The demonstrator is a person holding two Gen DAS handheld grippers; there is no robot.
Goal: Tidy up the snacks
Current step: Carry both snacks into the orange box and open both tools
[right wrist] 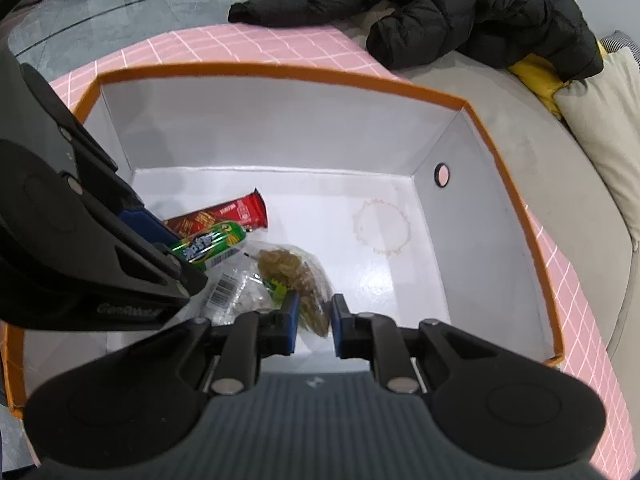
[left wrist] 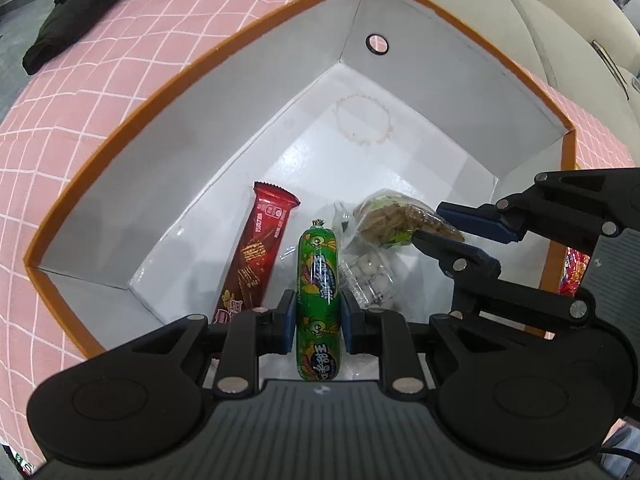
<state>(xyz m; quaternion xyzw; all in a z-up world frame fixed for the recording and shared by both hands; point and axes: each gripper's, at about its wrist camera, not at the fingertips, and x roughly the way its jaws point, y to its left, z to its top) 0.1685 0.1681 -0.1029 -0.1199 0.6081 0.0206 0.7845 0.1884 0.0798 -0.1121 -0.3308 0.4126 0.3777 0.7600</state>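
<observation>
A white box with an orange rim (left wrist: 120, 128) (right wrist: 500, 152) stands on the pink checked cloth. Inside lie a red wafer pack (left wrist: 254, 256) (right wrist: 224, 216), a green sausage stick (left wrist: 318, 292) (right wrist: 212, 244), a clear pack of white candies (left wrist: 372, 276) (right wrist: 236, 294) and a clear bag of brown snacks (left wrist: 396, 220) (right wrist: 300, 276). My left gripper (left wrist: 318, 314) is shut on the green sausage stick inside the box. My right gripper (right wrist: 313, 316) (left wrist: 444, 226) holds the brown snack bag by its edge, low in the box.
A black down jacket (right wrist: 440, 8) (left wrist: 60, 12) lies at the far end of the cloth. A beige sofa (right wrist: 580, 184) with cushions runs beside it. A red snack packet (left wrist: 572, 276) lies outside the box to the right.
</observation>
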